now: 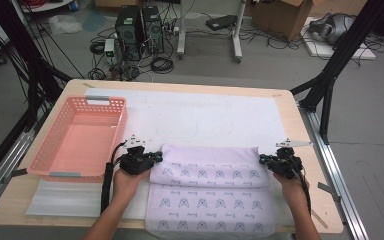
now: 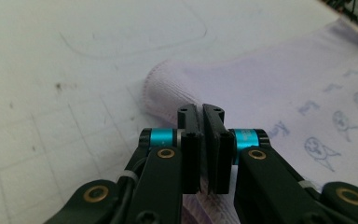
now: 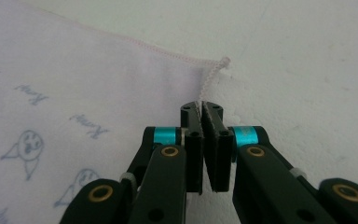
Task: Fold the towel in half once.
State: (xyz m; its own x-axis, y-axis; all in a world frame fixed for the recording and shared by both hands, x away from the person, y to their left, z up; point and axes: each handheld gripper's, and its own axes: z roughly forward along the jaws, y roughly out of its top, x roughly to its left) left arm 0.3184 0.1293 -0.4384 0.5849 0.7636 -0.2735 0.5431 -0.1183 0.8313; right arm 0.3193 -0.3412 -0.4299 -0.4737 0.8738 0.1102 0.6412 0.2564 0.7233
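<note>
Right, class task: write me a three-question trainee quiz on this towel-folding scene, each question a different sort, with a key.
1. True or false: the pink basket holds a folded towel.
2. Which does each gripper clamp? A) the basket rim B) an end of the towel's folded edge C) a cable
3. Fill in: the lilac towel hangs over the table's ____ edge.

Key: 1. False; it is empty. 2. B: the left gripper and right gripper are each shut on the towel. 3. Near (the person's side).

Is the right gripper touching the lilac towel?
Touching. In the right gripper view, the right gripper has its jaws shut on the hemmed edge of the towel, with fabric pinched between them.
</note>
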